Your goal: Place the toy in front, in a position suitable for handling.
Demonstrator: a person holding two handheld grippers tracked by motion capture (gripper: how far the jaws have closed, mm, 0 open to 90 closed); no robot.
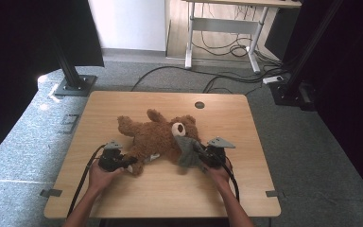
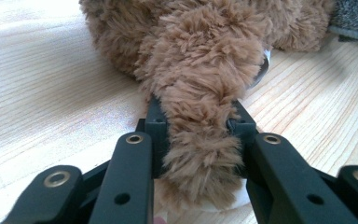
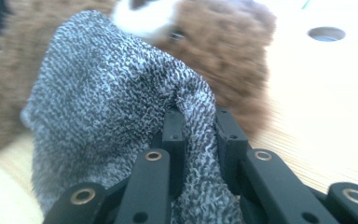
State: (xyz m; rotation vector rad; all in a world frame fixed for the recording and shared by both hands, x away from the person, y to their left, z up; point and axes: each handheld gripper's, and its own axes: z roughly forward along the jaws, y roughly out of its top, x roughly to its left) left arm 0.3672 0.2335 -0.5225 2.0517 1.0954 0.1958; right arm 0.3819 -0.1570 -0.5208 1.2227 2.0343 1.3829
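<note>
Teddy bear [image 1: 158, 137] lies mid-table on its back; my left gripper [image 2: 198, 126] clamps its near leg [image 2: 200, 93], my right gripper [image 3: 200, 126] pinches the grey knit garment [image 3: 107, 107] beside its head. I should pull the knit gently while anchoring the leg.

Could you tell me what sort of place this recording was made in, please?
Probably a lab or office workroom: a wooden table stands on grey carpet, cables trail across the floor, black stands flank the table, and a desk frame stands behind.
</note>
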